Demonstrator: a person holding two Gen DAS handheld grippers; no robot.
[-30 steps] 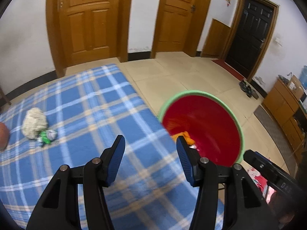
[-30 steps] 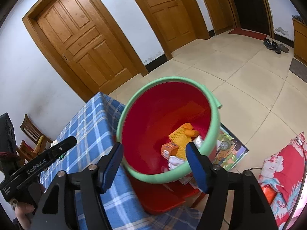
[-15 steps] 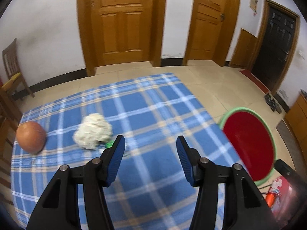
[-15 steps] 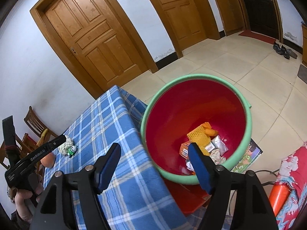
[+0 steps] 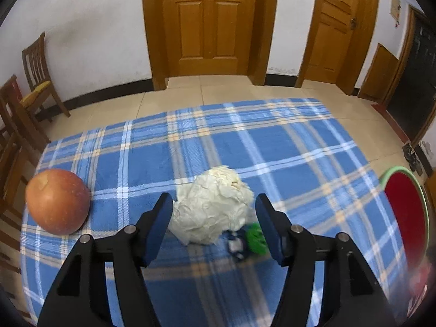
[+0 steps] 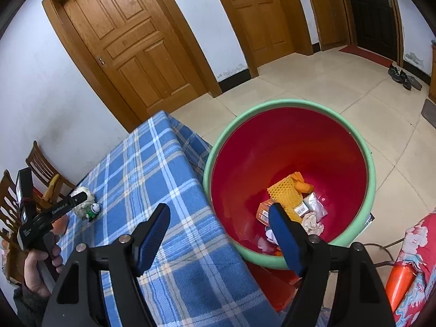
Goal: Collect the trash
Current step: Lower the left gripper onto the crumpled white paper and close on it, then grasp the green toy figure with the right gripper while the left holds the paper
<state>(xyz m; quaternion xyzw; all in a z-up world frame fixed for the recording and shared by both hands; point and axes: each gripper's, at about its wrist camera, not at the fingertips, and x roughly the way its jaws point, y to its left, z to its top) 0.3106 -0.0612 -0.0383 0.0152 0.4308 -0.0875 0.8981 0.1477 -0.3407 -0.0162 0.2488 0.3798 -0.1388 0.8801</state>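
the left gripper (image 5: 214,219) points down at the blue plaid tablecloth (image 5: 286,147), and its jaws are opening. the crumpled white paper ball (image 5: 212,204) sits between the two blue pads, a bit ahead of them; a gap shows on the left side, so the pads do not press on it and nothing is held. a small green and white wrapper (image 5: 250,239) lies on the cloth just beside the right finger, touching the paper ball at its lower right; it is blurred, so i cannot tell what it is. an apple (image 5: 57,201) rests on the cloth to the left of the left finger, apart from the ball.

the right gripper (image 6: 220,226) has its fingers apart w/ nothing between them, and the jaws do not move much. its left finger is over the tablecloth, its right finger is over the red bin w/ green rim (image 6: 365,147), which stands beside the table edge. in the bin bottom, past the right fingertip, lies trash — a yellow mesh piece (image 6: 284,193), small packets, crumpled paper.

in the right wrist view, far left of the fingers, a hand (image 6: 41,267) holds the left gripper over the paper ball.
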